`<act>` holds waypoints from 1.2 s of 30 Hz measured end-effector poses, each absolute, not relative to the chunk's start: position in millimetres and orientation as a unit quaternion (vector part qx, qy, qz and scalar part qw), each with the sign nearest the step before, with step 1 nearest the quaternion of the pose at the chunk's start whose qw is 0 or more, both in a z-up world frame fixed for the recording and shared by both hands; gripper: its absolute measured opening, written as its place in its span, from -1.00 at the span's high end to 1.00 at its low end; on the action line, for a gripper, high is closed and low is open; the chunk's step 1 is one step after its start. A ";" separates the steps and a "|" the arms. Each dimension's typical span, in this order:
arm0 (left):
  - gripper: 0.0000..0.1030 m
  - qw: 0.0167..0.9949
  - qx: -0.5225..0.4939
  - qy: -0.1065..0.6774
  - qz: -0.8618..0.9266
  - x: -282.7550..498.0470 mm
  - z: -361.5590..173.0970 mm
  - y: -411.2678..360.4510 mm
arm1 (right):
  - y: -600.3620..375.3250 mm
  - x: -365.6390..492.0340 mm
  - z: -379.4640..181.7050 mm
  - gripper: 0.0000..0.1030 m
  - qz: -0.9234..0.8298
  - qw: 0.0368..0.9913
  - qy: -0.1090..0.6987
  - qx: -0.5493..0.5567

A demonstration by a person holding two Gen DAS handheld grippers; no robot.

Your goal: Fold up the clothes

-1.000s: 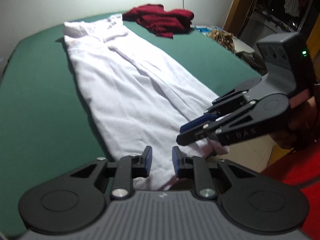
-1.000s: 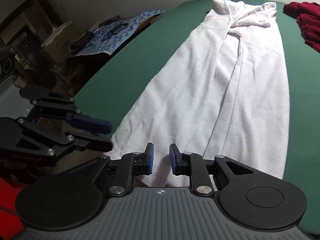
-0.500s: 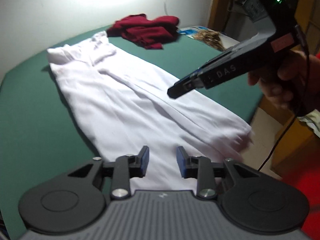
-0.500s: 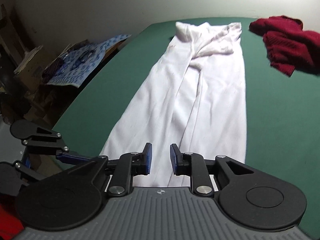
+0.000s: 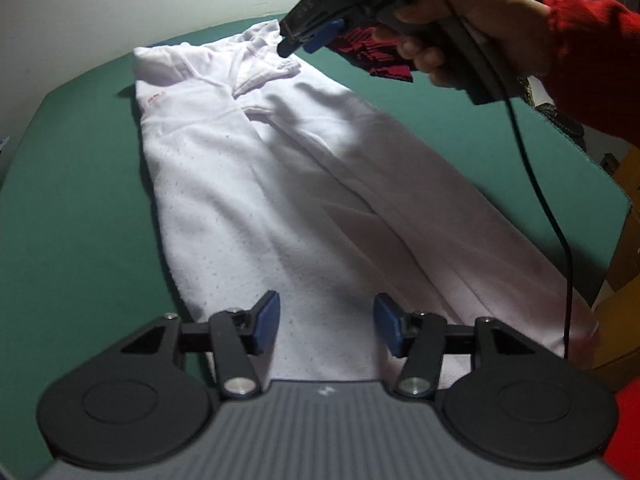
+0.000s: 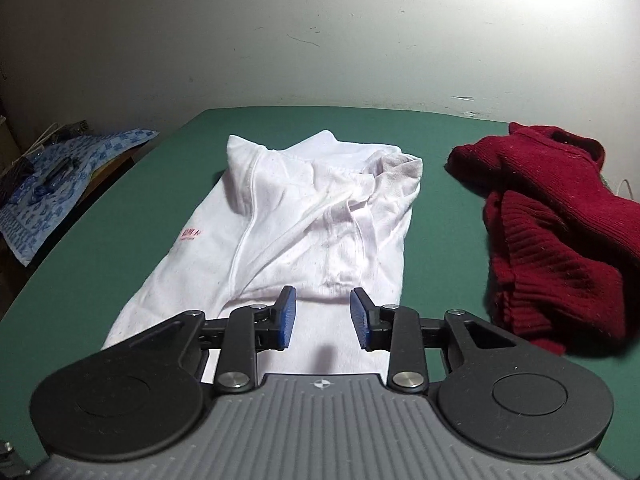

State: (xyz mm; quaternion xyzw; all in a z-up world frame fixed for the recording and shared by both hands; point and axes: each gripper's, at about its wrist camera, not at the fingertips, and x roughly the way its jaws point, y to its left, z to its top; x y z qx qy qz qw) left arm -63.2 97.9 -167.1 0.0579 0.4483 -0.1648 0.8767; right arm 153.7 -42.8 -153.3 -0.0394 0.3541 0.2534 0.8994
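- The white polo shirt (image 5: pixel 304 208) lies lengthwise on the green table (image 5: pixel 72 208), collar at the far end.
- The left tool (image 5: pixel 326 326) hovers over its hem, spread wide, gripping nothing.
- The right tool (image 6: pixel 322 318), raised in the person's right hand (image 5: pixel 472 36), points at the collar, parted and holding nothing.
- A red sweater (image 6: pixel 560 224) lies beside the shirt.

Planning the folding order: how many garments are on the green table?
2. A white shirt lies lengthwise mid-table; a red sweater is bunched to its right. Others may lie out of view.

Green table (image 6: pixel 452 216) against a pale wall (image 6: pixel 320 32). Blue patterned cloth (image 6: pixel 60 176) off the table's left edge, dark clutter lying on it.
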 end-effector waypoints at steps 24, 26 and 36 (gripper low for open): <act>-0.43 0.864 0.039 0.483 -0.140 -44.7 -165.2 86.5 | -53.4 210.3 -193.9 0.56 0.324 0.866 0.378 0.036; -0.45 0.863 0.043 0.483 -0.141 -44.3 -165.5 84.9 | -53.7 210.2 -193.0 0.77 0.322 0.868 0.378 0.029; -0.58 0.860 0.037 0.486 -0.147 -39.4 -166.3 84.5 | -85.6 193.1 -157.8 0.99 0.305 0.886 0.348 0.011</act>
